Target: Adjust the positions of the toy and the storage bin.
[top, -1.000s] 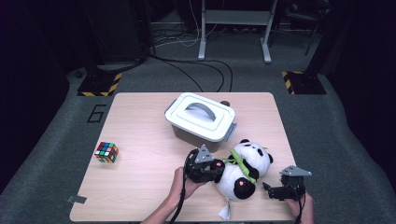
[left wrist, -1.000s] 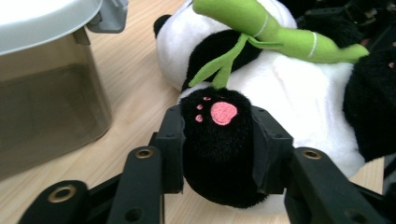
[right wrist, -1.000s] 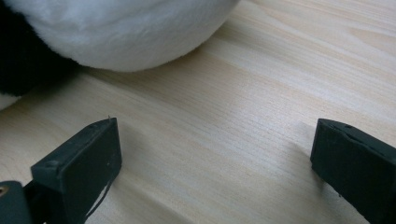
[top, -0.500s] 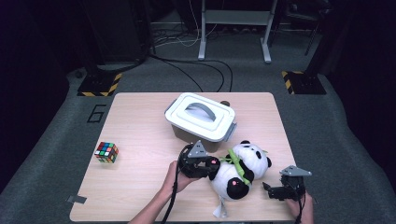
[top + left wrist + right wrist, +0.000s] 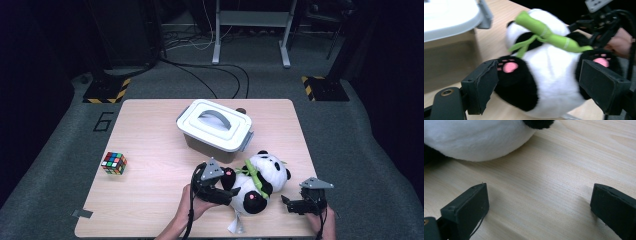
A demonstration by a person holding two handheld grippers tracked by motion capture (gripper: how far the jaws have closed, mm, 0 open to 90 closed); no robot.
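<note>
Wooden table (image 5: 150, 200), plush panda (image 5: 257, 182) between left hand-held gripper's (image 5: 227, 192) spread jaws.

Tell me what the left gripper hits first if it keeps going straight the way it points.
The left gripper points straight at the plush panda. Its open jaws already flank the white belly and one black paw, so the panda comes first; whether either pad already touches is unclear.

wooden table (image 5: 150, 200), lidded box (image 5: 215, 132), plush panda (image 5: 257, 180), puzzle cube (image 5: 114, 163)

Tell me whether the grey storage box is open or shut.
Shut: the storage box has its lid seated flat across the top, handle up.
</note>
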